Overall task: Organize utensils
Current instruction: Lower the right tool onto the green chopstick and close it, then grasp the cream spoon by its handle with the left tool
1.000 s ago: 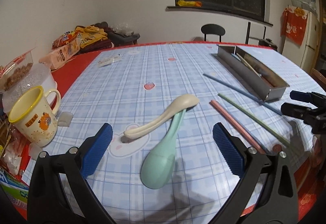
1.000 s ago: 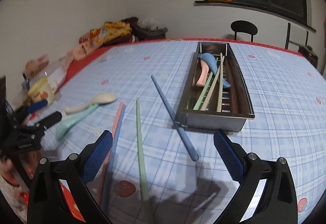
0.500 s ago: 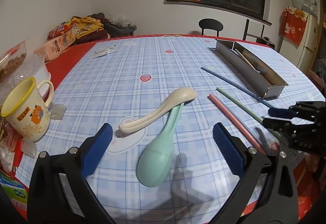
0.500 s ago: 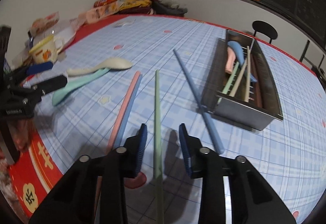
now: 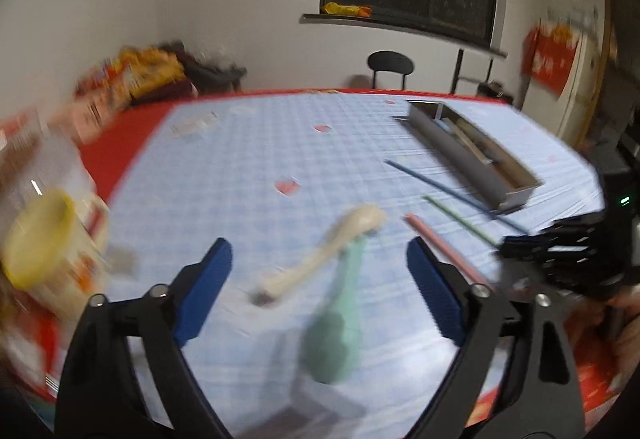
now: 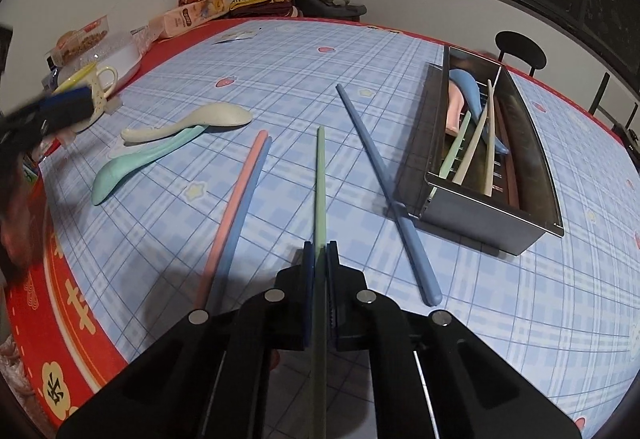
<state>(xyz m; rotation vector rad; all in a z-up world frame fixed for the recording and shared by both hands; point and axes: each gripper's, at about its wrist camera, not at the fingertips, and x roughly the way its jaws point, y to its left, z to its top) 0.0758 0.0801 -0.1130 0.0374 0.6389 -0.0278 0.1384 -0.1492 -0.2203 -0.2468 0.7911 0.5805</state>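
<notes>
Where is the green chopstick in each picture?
Left wrist view: the green chopstick lies right of centre, between the pink chopstick and the blue chopstick.
Right wrist view: the green chopstick runs up the middle, clamped between the right gripper fingers.
Shared landmark: the metal tray, beside the blue chopstick.
</notes>
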